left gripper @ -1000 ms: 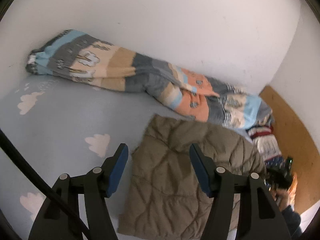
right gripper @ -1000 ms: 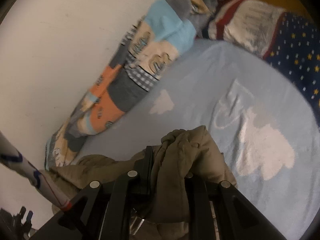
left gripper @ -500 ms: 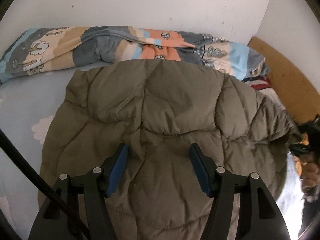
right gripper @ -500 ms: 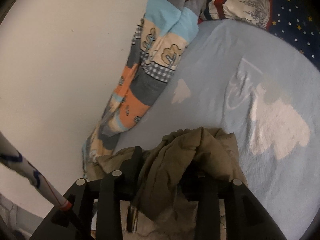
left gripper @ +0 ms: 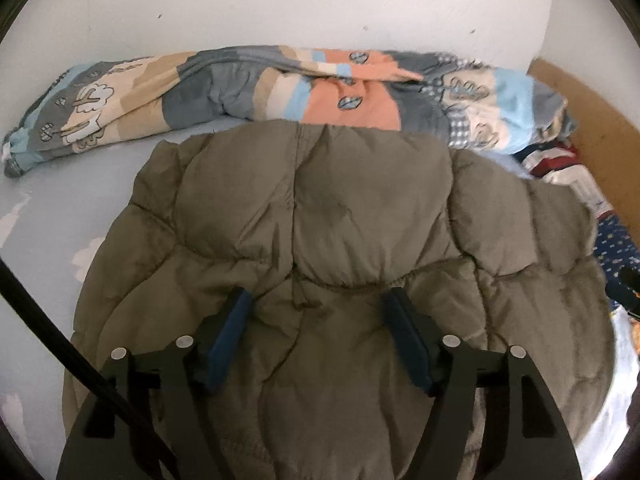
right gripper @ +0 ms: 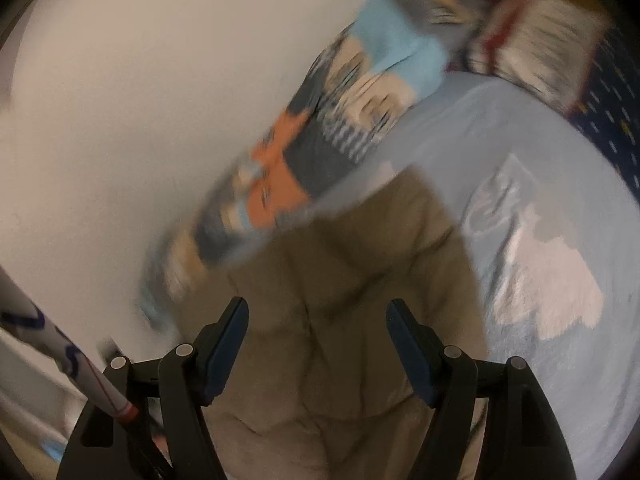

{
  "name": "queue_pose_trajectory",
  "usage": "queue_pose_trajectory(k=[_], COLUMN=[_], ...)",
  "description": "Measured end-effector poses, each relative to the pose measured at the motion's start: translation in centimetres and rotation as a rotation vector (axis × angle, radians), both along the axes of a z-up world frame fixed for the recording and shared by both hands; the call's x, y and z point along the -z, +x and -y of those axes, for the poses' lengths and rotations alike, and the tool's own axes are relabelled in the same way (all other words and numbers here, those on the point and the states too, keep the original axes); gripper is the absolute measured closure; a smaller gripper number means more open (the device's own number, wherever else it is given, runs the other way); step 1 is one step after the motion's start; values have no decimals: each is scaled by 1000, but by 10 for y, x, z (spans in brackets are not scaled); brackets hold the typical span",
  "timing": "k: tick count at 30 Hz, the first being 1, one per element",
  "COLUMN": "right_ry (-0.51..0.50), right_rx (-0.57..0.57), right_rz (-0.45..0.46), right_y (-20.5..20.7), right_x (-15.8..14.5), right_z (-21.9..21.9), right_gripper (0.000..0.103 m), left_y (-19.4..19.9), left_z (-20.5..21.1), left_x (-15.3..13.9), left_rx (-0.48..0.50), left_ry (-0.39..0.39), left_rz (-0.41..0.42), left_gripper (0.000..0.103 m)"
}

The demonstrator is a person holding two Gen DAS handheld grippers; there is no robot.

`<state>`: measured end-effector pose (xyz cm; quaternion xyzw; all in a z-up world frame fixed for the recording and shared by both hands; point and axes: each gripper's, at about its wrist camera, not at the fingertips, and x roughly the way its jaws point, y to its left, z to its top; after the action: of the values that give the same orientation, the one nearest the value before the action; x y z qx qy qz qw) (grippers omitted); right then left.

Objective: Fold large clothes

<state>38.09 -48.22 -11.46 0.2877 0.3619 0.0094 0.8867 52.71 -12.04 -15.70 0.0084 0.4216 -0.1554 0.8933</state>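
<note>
Olive quilted jacket [left gripper: 332,248] spread flat on the pale blue bedsheet [left gripper: 60,216], lying directly ahead of and beneath both tools. Long axis running across the left wrist view, side to side, parallel to the rolled patterned blanket [left gripper: 256,84] behind it; far edge touching or overlapping that blanket's near side, cannot tell which. A puffy folded layer sitting on the half of the jacket nearer the blanket, its seam bulging just beyond the fingertips.

Left gripper [left gripper: 316,304] hovering low over the jacket's near half, jaws wide and opening further, fabric below and between the blue pads but not pinched. Right gripper [right gripper: 316,312] over the jacket [right gripper: 344,280] as well, jaws opening fast, nothing clamped between them; that view smeared by motion, so fine detail lost. Both about equally close to the jacket; judged that the left sits nearer its middle, the right nearer one end, with open bedsheet [right gripper: 540,208] beyond.

Coming move likely a fresh grasp on an edge, so the thing to watch: thick padding bunching between wide jaws rather than one clean layer.

No containers in sight. Beyond the blanket, a white wall [left gripper: 320,4]; off the blanket's right end, a red striped cloth [left gripper: 560,164] and a star-print cloth [left gripper: 616,236].
</note>
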Motion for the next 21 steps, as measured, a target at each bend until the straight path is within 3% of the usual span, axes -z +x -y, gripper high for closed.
queue_pose_trajectory(k=[6,13,16,18,19,21], right_ry=[-324,-262,-234,-283,-297,-301], right_rx=[-43,-57,-55,-34,-25,11], right_rz=[-135,-235,-260,-292,-297,-297], right_y=[52,87,93,93,92,75], right_x=[44,83,87,85,81,64], right_z=[-50,-32,-26,-31,-35,-38], right_gripper=[25,18,17,17,17,17], left_y=[20,33,38,35,28,1], left_z=[1,12,18,17,13,-2], left_x=[19,36,38,32,24,2], left_rx=[-12,-34,-46,-56,-67,-61], left_ry=[11,55,111,137,134,46], left_rz=[-48,1,-44,-84,-102,-86], left_gripper=[24,20,19,19,20,20])
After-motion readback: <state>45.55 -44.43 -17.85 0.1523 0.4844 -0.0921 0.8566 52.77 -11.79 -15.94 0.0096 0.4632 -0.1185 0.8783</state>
